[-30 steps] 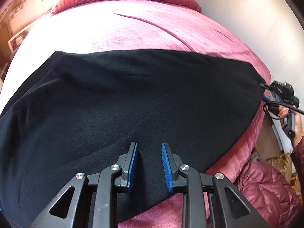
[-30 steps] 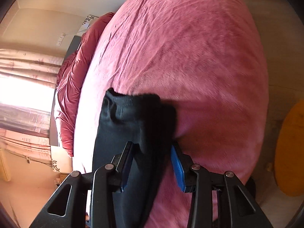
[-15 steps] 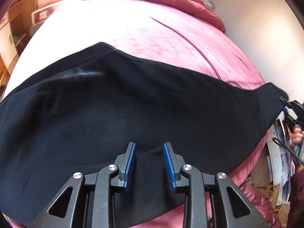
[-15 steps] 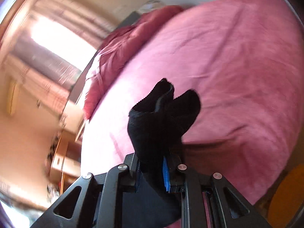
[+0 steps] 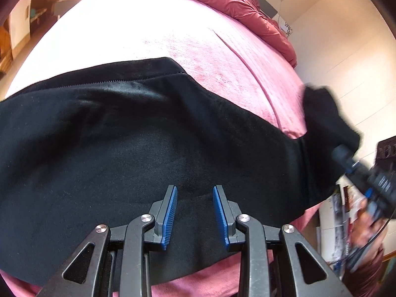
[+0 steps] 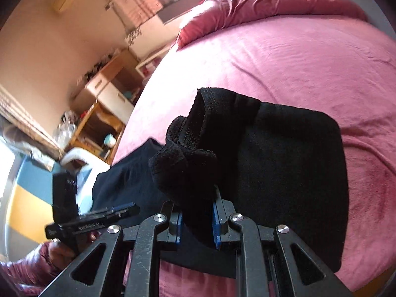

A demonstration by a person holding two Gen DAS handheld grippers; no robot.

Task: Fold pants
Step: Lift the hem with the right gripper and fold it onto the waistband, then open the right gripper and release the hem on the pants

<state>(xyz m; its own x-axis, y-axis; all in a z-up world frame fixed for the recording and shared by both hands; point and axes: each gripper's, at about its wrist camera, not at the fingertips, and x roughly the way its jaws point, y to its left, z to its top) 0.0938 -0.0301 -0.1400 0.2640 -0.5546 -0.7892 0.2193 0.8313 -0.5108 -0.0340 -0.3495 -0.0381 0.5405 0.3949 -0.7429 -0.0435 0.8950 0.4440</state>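
Black pants (image 5: 138, 148) spread across pink bed cover (image 5: 188, 39), one end lifted off the bed at the right edge of the left wrist view.
Left gripper (image 5: 194, 212) low over the pants near the front edge of the bed, pads apart, fabric lying flat under and between them. No pinch visible; contact with the cloth not clear.
Right gripper (image 6: 196, 222) clamped on a bunched cuff end (image 6: 188, 158) of the pants, blue pads pressed into the black fabric on both sides. Cuff sticks up past the fingertips, ribbed hem visible.
Rest of that pant leg (image 6: 292, 168) draped over the bed cover to the right of the cuff, edge folded back on itself.
Dark red duvet (image 6: 269, 2) heaped at the head of the bed.
Wooden shelves (image 6: 104, 104) beside the bed, blurred.
Person's hand (image 5: 363, 230) on the right gripper handle, blurred.
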